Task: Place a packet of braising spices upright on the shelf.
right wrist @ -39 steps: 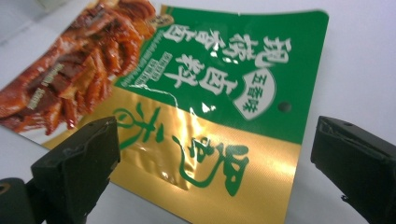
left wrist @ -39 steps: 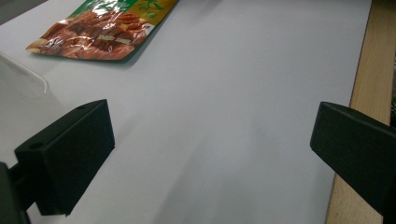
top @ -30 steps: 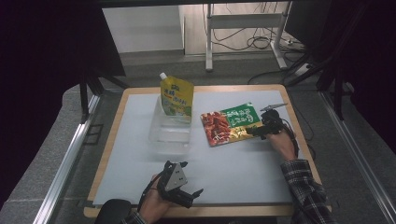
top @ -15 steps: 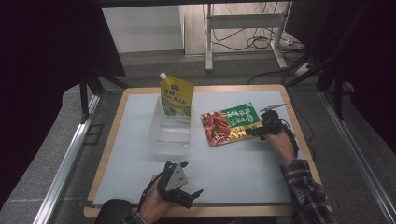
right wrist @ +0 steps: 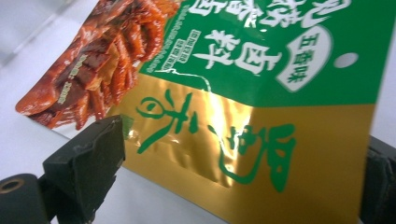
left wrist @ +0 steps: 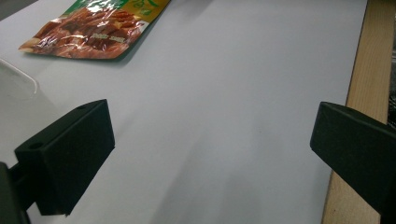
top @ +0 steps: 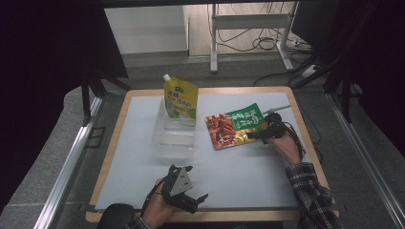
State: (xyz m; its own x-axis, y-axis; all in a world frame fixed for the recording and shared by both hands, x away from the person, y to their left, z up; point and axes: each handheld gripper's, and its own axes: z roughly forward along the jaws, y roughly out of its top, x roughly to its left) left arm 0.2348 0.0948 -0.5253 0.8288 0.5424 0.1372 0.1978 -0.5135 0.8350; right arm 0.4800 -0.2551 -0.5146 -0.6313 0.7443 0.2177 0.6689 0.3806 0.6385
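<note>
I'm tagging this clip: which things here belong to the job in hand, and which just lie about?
In the job:
- flat red, green and gold foil snack packet
- right gripper, open around its edge

Lying about:
- yellow spouted stand-up pouch
- clear plastic box
- left gripper, open

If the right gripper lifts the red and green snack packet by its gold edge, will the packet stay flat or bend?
The snack packet is thin, creased foil, so it will probably sag. Its glossy surface may slip between the right gripper's fingers. It looks flat and light.
</note>
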